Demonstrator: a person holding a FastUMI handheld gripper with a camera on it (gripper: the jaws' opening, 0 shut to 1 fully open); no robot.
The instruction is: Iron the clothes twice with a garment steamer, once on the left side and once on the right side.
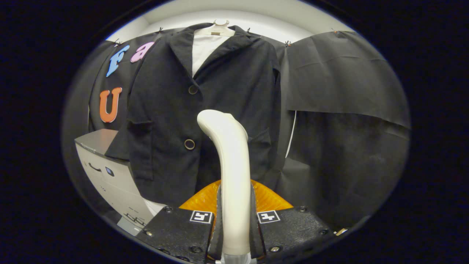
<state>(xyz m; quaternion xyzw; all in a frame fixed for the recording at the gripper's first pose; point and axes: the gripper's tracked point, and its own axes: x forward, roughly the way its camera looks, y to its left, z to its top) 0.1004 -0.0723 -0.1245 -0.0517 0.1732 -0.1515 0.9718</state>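
1. Both fingers (pixel 220 220) of the gripper (pixel 235 223) are squeezed in tight on the white handle of the garment steamer (pixel 231 161), one on each side, so it's a proper two-sided hold.
2. That handle rises up from between the fingers and curves over at the top, toward the coat.
3. Just behind the fingers, at the base of the handle, there's an orange translucent part (pixel 269 200) peeking out on both sides. Can't tell exactly what it is.
4. Beyond the fingers hangs the dark jacket (pixel 165 121) on a hanger (pixel 216 29), front facing the camera, two round buttons down the middle, something white showing at the open collar.
5. Steamer head sits in front of the jacket's lower half, roughly centre. Touching the fabric or not, can't tell.
6. Off to the left of the fingers, partly under the jacket's sleeve, is a grey box-like unit (pixel 106 172).
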